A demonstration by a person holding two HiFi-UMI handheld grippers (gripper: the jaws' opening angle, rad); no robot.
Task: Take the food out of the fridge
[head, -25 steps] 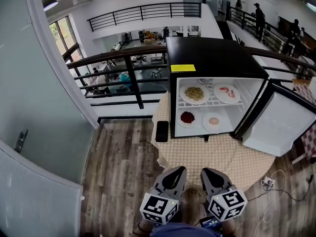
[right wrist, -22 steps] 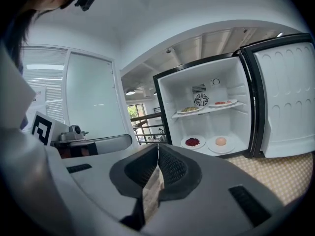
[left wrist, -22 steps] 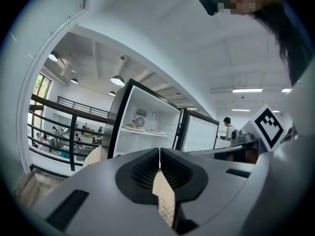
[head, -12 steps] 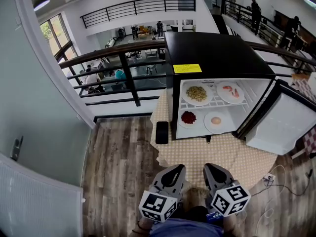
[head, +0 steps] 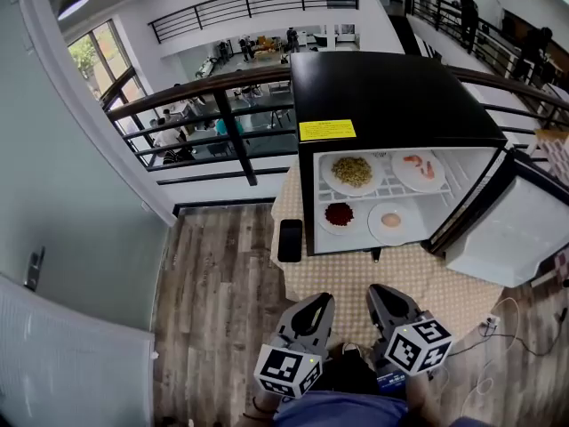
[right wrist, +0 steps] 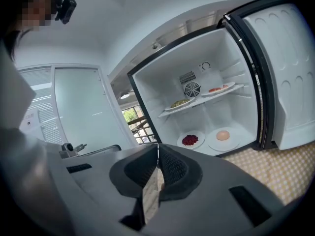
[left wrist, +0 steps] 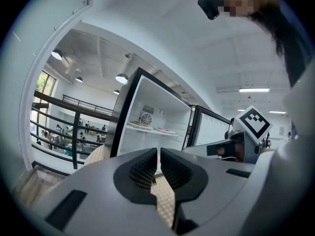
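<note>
**Head view, looking steeply down.** Black mini fridge stands on a round surface w/ a beige patterned cloth. Its door is swung open to the right and the interior is white. The wire upper shelf carries two plates: at left a plate of yellowish noodle-like food, at right a plate w/ pink-red pieces. The fridge bottom carries two more: at left a plate of dark red food, at right a plate w/ a round pale-pink item. All four plates sit inside the fridge, touched by neither gripper. A yellow label is on the top front edge, and a black phone is just beside the fridge's left side. Left gripper and right gripper are side by side at the near edge of the surface, pointing toward the fridge and well apart from it. Left gripper view: jaws together, nothing btwn them. Right gripper view: jaws likewise together and empty, w/ the open fridge beyond. Bkgd: dark railing and wood floor.
</note>
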